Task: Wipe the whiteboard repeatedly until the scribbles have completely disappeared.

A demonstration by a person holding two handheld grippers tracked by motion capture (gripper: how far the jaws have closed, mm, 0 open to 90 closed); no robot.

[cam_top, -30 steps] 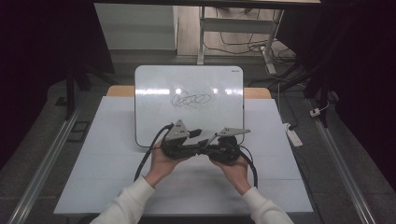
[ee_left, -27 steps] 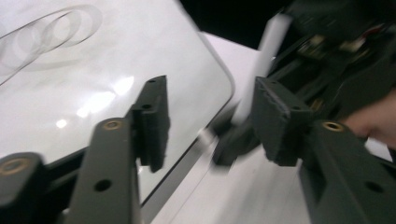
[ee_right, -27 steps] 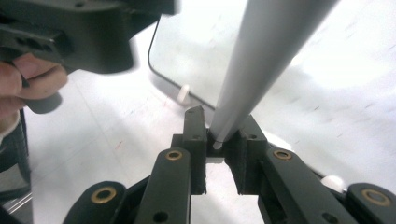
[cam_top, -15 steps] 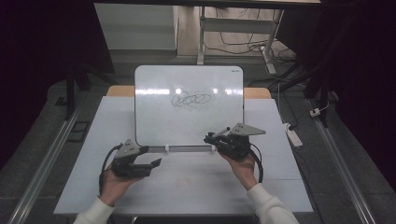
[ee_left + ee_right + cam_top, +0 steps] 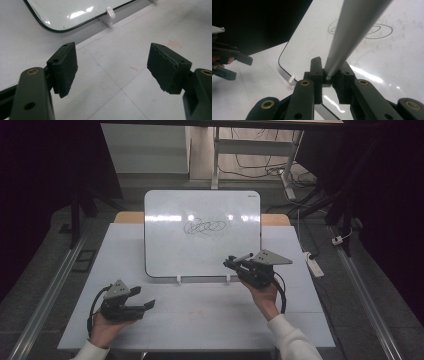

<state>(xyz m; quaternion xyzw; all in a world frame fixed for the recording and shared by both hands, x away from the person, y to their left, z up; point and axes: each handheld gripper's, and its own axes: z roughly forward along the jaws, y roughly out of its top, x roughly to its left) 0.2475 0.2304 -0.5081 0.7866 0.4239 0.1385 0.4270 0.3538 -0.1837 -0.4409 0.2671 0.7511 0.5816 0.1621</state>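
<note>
**2 tools at the whiteboard, 1 of them holding a marker**

I take the whiteboard point(image 5: 202, 232) as my landmark; it stands propped on the white tabletop point(image 5: 200, 320), leaning back on 2 small white clips point(image 5: 178, 279) along its bottom edge, with a looping dark scribble point(image 5: 204, 226) in its upper middle.

My left tool point(image 5: 145, 299) sits below and to the left of the whiteboard's lower left corner, well apart from it, low over the tabletop in my left hand point(image 5: 105, 327). Its jaws stand wide apart with nothing between them. In the left gripper view the 2 black pads point(image 5: 65, 67) frame bare tabletop seams and a few faint red marks, and the whiteboard's rounded dark-rimmed corner point(image 5: 50, 26) lies beyond them, with 1 clip point(image 5: 110, 15) just beside that rim.

My right tool point(image 5: 231, 264) is at the whiteboard's lower right corner, in front of its face, held up by my right hand point(image 5: 262, 295), with the grey three-cornered plate point(image 5: 270, 257) on top. Its jaws are closed on a grey marker point(image 5: 243, 257). In the right gripper view the marker point(image 5: 354, 32) rises from between the pads and runs up across the whiteboard toward the scribble point(image 5: 372, 28); I cannot tell whether its far end touches the surface. My left tool point(image 5: 227, 62) shows at that view's left edge.
</note>
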